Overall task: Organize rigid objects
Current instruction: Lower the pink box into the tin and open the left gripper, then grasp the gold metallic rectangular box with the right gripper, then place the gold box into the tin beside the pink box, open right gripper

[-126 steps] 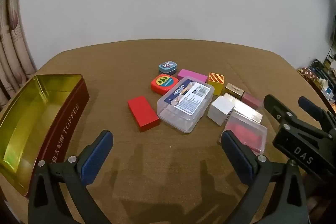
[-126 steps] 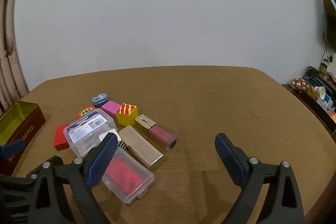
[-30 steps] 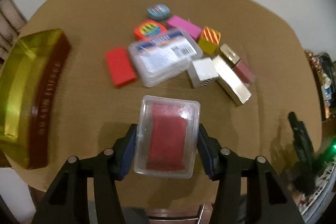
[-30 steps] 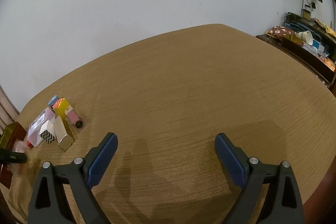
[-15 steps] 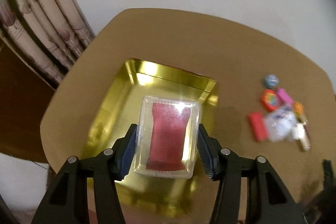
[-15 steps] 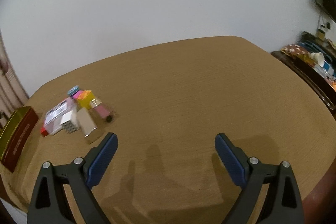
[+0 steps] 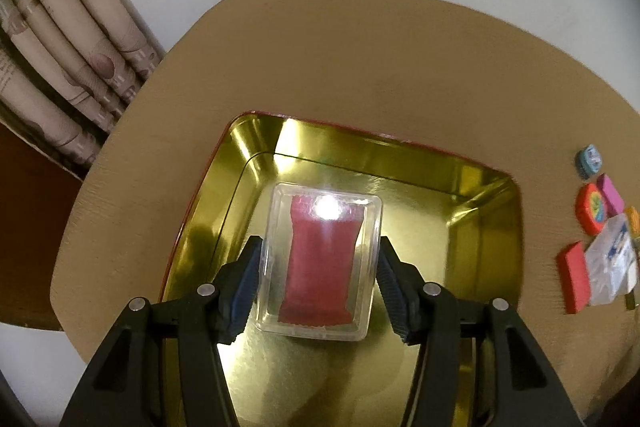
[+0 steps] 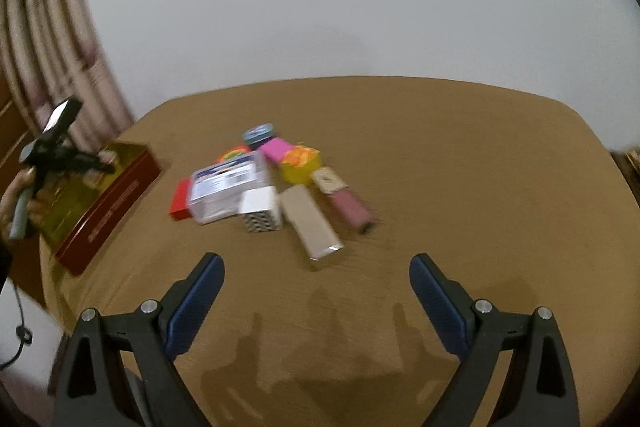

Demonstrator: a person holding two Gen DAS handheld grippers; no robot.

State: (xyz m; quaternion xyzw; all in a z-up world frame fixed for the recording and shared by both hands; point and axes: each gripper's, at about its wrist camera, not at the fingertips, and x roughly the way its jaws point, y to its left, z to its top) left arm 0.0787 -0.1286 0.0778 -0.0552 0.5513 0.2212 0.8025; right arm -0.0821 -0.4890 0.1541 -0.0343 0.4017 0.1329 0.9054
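Note:
My left gripper (image 7: 320, 247) holds a clear plastic box (image 7: 320, 287) with a red packet inside, over the open gold-lined toffee tin (image 7: 480, 227). Its pads still touch the box's sides while the jaws are opening. Seen from the right wrist, the tin (image 8: 108, 211) stands at the table's left edge, with a hand (image 8: 20, 195) holding the left gripper above it. My right gripper (image 8: 316, 279) is open over bare table, with nothing between its fingers. Just beyond it lies a pile: a labelled clear case (image 8: 228, 187), a gold box (image 8: 310, 223), a zigzag box (image 8: 262, 215) and a yellow box (image 8: 300, 163).
More pile items: a red box (image 8: 180, 201), pink tube (image 8: 352, 211), magenta box (image 8: 276, 149), teal tin (image 8: 258, 133) and orange round tin (image 8: 232, 153). Curtains (image 7: 60, 47) hang behind the table's left corner. The brown table runs on to the right of the pile.
The left gripper carried the clear box from above the pile to above the tin. The right gripper swung left, and the pile now lies just ahead of it.

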